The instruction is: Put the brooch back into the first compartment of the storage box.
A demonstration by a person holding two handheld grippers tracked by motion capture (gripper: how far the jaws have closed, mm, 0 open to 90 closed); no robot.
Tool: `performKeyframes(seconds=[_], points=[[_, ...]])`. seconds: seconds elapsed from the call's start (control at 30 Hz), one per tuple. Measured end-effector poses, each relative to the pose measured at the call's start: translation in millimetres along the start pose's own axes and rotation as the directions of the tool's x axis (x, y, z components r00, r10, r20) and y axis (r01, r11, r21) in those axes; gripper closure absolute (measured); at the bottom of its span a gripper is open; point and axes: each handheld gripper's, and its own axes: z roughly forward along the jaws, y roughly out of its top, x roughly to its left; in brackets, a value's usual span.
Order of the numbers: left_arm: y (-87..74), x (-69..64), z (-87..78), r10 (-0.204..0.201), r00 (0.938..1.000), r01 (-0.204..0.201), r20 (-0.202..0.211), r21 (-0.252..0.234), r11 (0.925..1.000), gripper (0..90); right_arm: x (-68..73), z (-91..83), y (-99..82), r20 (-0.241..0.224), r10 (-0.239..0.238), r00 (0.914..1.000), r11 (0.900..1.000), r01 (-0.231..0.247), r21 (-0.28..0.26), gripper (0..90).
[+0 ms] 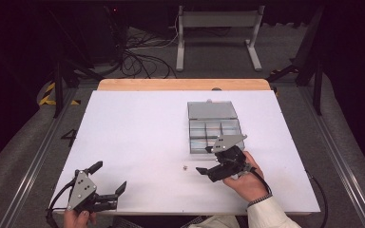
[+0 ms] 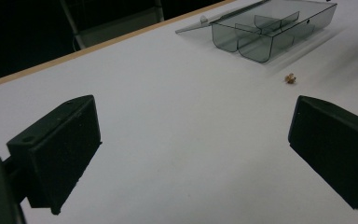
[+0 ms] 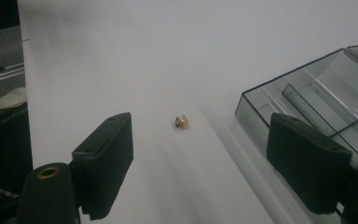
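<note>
Right tongs [image 1: 208, 160]: held in the person's right hand [image 1: 243, 179] near the front edge of the bench, right of its middle; the jaws are seen parted with nothing between the pads, and they point toward the small bead.
Left tongs [image 1: 108, 176]: held at the front left corner of the bench [image 1: 138, 123], jaws spread wide and empty, pointed across the white top toward the box.
Small bead [image 3: 182, 122]: a tiny gold-brown piece, lying bare on the white top just ahead of the right tongs, apart from both pads; seen also in the high view [image 1: 185, 167] and the left gripper view [image 2: 290, 78]. It lies near the front left corner of the box, outside it.
Box [image 1: 215, 134]: a clear grey plastic box with inner dividers, set right of the bench's middle, its lid [image 1: 211, 109] laid open toward the far edge. Its compartments look empty, though this cannot be told for certain.
Far edge: a strip of bare wood [image 1: 184, 84] is seen beyond the white top.
</note>
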Motion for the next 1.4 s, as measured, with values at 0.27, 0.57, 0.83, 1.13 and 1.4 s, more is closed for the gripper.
performKeyframes(seconds=[0.27, 0.57, 0.83, 1.13, 1.4], points=[[0.0, 0.7, -0.2, 0.006, 1.0, -0.006, -0.001, 0.002, 1.0, 2.9, 1.8, 17.3, 8.1, -0.015, -0.012, 0.9998, 0.9985, 0.012, 0.053, 28.3], [-0.1, 0.8, -0.4, 0.008, 1.0, -0.008, 0.0, 0.004, 1.0, 2.9, 1.9, 37.2, 12.1, -0.028, -0.022, 0.9994, 0.9935, 0.025, 0.111, 32.5], [0.0, 0.8, 0.1, 0.01, 0.9999, -0.01, 0.001, 0.003, 0.9999, 2.9, 2.8, 49.9, 14.4, -0.031, -0.038, 0.9988, 0.9881, 0.042, 0.148, 36.1], [-0.1, 0.9, 0.1, 0.011, 0.9999, -0.011, 0.002, 0.004, 0.9999, 2.9, 4.8, 62.9, 17.2, -0.038, -0.053, 0.9979, 0.9831, 0.058, 0.174, 39.3], [-0.3, 0.5, 0.6, 0.003, 1.0, -0.003, 0.007, 0.004, 1.0, 2.9, 5.5, 74.4, 19.3, -0.047, -0.053, 0.9975, 0.9787, 0.061, 0.196, 41.8]])
